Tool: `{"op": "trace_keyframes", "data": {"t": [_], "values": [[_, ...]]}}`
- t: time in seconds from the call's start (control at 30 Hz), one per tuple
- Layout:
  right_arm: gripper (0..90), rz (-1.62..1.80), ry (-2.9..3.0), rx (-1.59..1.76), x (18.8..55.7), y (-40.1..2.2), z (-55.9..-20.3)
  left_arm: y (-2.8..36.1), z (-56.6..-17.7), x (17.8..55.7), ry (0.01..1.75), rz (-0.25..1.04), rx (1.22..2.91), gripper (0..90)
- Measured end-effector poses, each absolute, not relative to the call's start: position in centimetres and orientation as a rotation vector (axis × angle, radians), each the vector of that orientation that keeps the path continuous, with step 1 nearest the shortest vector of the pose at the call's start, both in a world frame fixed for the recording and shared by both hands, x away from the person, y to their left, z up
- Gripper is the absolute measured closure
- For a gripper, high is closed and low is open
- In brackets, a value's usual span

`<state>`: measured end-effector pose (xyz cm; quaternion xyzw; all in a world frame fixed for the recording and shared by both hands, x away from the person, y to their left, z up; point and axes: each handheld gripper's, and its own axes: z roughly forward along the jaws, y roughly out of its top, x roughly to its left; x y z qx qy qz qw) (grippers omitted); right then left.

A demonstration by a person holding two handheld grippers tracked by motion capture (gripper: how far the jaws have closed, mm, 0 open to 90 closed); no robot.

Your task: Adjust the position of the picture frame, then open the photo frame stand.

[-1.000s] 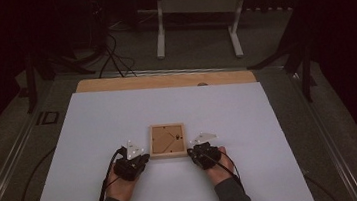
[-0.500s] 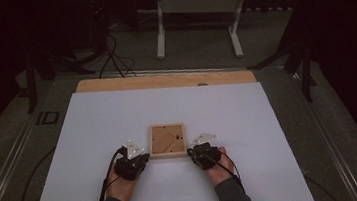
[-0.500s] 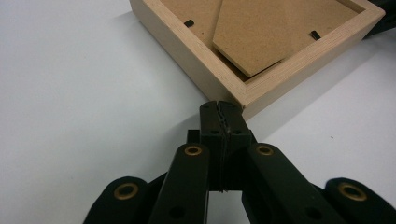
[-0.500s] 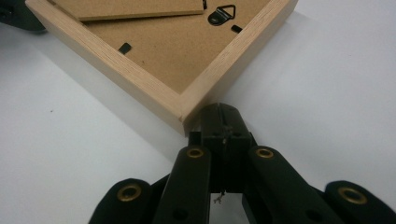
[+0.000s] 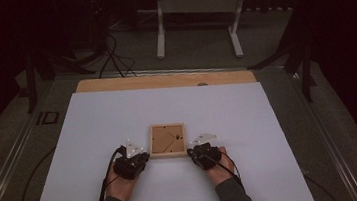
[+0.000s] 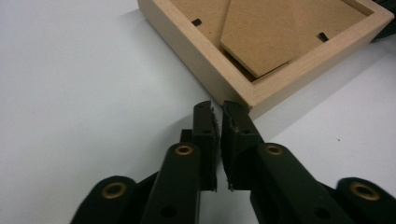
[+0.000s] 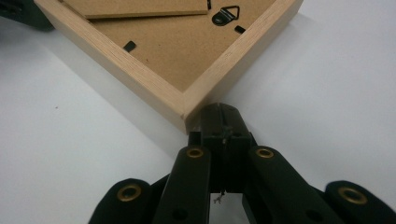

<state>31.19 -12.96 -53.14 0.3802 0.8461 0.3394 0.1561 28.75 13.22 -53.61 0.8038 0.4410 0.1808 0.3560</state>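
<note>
While a white surface spreads wide, wooden picture frame lying back-up near its front middle, no writing legible, left gripper at one near corner, jaws just parting slightly, empty, right gripper at other corner, jaws clenched, empty

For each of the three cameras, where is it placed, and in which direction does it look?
High view: above the person's side, looking forward and down on the white table; both forearms enter from the bottom, the left gripper and right gripper flanking the wooden picture frame.
Left gripper view: riding the left gripper, looking along its slightly parted jaws at a frame corner.
Right gripper view: riding the right gripper, jaws together at another frame corner.
Shared: all show the frame lying back-side up.
</note>
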Motion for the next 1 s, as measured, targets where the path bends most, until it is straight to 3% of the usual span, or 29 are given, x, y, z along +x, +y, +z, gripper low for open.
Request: {"op": "trace_keyframes", "data": {"t": [0.43,1.0], "values": [[89.7,0.985,2.367,1.075,31.2,-13.5,-52.6,13.9,-53.4,29.0,1.183,0.461,2.021,66.3],[89.7,1.079,2.332,0.97,30.3,-12.8,-52.1,14.3,-51.9,28.9,1.161,0.412,1.941,58.5]]}}
